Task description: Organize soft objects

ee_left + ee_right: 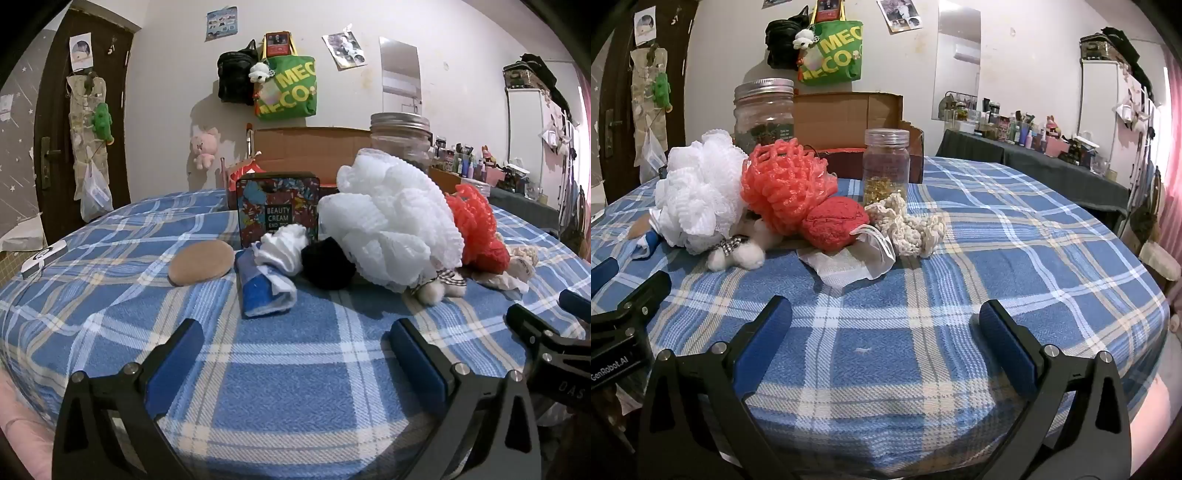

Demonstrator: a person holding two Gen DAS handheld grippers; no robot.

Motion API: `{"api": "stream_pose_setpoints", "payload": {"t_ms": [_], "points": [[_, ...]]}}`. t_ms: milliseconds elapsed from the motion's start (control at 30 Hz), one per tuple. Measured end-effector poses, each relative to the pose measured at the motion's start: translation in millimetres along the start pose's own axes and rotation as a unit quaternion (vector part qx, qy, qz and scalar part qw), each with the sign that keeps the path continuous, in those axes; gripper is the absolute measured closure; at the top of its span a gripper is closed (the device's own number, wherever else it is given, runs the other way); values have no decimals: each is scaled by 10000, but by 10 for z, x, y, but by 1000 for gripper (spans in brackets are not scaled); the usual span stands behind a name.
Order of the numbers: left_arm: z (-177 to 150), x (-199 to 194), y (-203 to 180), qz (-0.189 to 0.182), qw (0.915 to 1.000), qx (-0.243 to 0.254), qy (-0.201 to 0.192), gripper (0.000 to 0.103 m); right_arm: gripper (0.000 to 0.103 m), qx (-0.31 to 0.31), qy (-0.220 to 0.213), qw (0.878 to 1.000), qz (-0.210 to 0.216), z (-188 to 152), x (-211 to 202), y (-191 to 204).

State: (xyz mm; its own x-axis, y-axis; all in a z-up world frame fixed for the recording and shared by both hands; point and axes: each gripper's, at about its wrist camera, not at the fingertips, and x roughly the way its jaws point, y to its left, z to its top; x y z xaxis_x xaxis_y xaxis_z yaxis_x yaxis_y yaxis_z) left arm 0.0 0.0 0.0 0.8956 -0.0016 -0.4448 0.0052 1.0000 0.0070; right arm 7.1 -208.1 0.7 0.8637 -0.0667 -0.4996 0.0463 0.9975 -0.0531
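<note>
Both the left gripper (295,354) and right gripper (884,332) hover with jaws wide apart and empty, so sorting looks unstarted. The soft pile (white mesh pouf (391,218), coral pouf (786,184), red sponge (834,223)) sits ahead on the plaid blanket (997,258); next, one gripper must reach forward and close gently on one piece.

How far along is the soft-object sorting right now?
Nothing looks sorted yet. Nothing in hand: left gripper and right gripper are open and empty over the plaid cloth. Left to do: white loofah, coral loofah, red sponge, all still piled together.
</note>
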Motion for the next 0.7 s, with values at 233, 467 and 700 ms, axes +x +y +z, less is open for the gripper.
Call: {"api": "stream_pose_setpoints", "payload": {"t_ms": [233,467,700], "points": [[3,1,3,-10,10000,-27,14,0,0,-3,3,10000,-1,-2,1,2],[-1,0,2,-11,10000,-29,13,0,0,-1,1,10000,-1,-4,2,2],[0,1,3,-13,10000,-34,22,0,0,-1,2,10000,-1,-5,2,1]]}}
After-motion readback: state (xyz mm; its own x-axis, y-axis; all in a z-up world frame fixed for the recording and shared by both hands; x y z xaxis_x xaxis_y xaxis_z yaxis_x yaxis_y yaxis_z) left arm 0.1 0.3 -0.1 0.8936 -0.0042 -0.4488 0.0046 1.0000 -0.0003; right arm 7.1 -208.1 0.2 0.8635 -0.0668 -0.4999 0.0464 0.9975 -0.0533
